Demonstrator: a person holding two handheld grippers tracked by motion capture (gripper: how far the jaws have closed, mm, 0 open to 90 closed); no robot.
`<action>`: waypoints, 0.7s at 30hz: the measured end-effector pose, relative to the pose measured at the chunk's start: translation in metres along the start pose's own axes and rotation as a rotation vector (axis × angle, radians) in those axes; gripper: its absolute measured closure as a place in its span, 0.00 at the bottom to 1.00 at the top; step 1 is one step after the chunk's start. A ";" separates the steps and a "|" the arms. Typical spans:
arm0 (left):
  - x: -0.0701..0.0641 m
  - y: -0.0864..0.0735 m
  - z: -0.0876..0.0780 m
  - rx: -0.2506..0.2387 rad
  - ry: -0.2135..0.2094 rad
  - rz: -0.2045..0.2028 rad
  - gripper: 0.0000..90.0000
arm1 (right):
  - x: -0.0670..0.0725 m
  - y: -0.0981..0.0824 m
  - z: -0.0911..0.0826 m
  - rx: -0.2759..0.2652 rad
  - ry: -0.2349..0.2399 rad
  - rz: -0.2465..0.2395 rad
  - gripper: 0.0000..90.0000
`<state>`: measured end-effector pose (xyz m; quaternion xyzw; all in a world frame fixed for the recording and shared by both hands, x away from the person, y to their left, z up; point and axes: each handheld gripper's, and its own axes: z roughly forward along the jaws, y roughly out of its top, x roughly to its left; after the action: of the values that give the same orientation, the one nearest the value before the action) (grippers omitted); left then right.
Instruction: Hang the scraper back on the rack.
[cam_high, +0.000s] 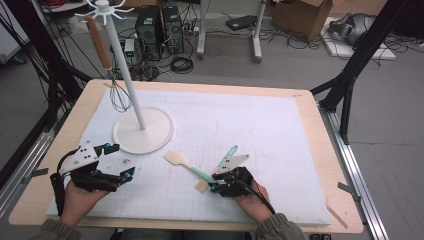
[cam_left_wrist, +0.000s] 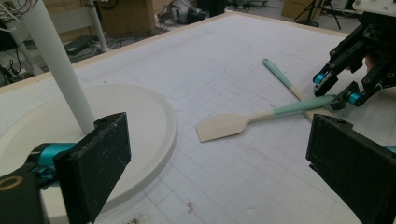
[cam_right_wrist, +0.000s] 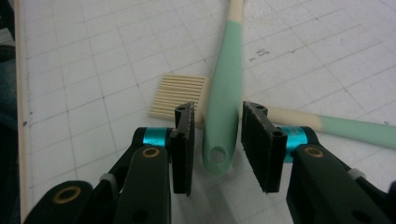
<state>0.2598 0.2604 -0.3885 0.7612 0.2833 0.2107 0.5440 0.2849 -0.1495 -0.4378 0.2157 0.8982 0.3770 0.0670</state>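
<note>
A wooden spatula (cam_high: 187, 165) with a mint-green handle (cam_right_wrist: 224, 93) lies on the white mat (cam_high: 260, 125), blade toward the stand. It crosses over a second green-handled utensil (cam_high: 227, 156) whose slotted wooden head (cam_right_wrist: 180, 95) lies near my right hand. My right gripper (cam_high: 212, 180) sits low at the spatula's handle end. In the right gripper view its jaws (cam_right_wrist: 217, 116) straddle that handle, with a gap at the left pad. My left gripper (cam_high: 121, 160) rests at the front left, open and with nothing in it (cam_left_wrist: 219, 123). From there I see the right gripper (cam_left_wrist: 343, 86) over the handle.
A white hanging stand rises from a round base (cam_high: 143, 131) at the mat's left. A whisk (cam_high: 117, 92) with a wooden handle hangs from its top hooks. The wooden table edge (cam_high: 320, 150) frames the mat. Cables and computer cases lie on the floor beyond.
</note>
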 end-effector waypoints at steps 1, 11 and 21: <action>0.000 0.000 0.000 0.002 -0.001 0.000 0.08 | 0.000 0.000 0.001 0.001 -0.001 0.004 0.72; 0.000 -0.001 -0.001 -0.001 -0.006 -0.003 0.08 | -0.001 0.000 0.002 0.015 -0.006 0.014 0.79; -0.002 0.000 0.002 0.004 -0.012 0.009 0.08 | -0.003 -0.001 -0.003 0.006 -0.018 0.016 0.82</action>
<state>0.2591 0.2575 -0.3886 0.7648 0.2771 0.2079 0.5432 0.2863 -0.1531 -0.4363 0.2266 0.8970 0.3728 0.0713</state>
